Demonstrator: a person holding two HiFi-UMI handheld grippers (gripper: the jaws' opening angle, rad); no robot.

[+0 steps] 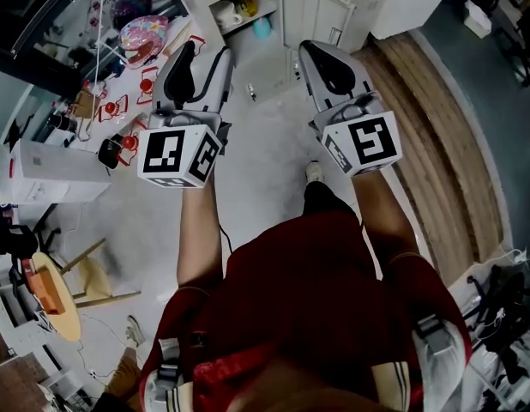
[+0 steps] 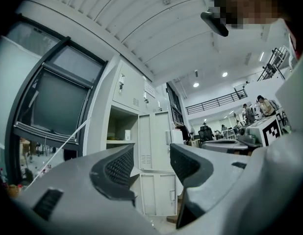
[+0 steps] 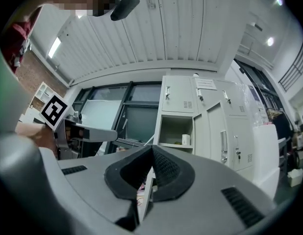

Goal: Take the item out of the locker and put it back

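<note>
Left tongs [image 2: 152,166] spread empty, right tongs [image 3: 151,169] pressed together, both well apart from the grey metal locker [image 3: 213,126], its open compartment holding a small white container [image 3: 186,139].

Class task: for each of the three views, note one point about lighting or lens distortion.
Head view: dim, with dark corners, and the brown wooden floor strip bows outward. Left gripper view: round ceiling lights flare white; the pale grey metal lockers lean. Right gripper view: black circular border, curved white ribbed ceiling.
</note>
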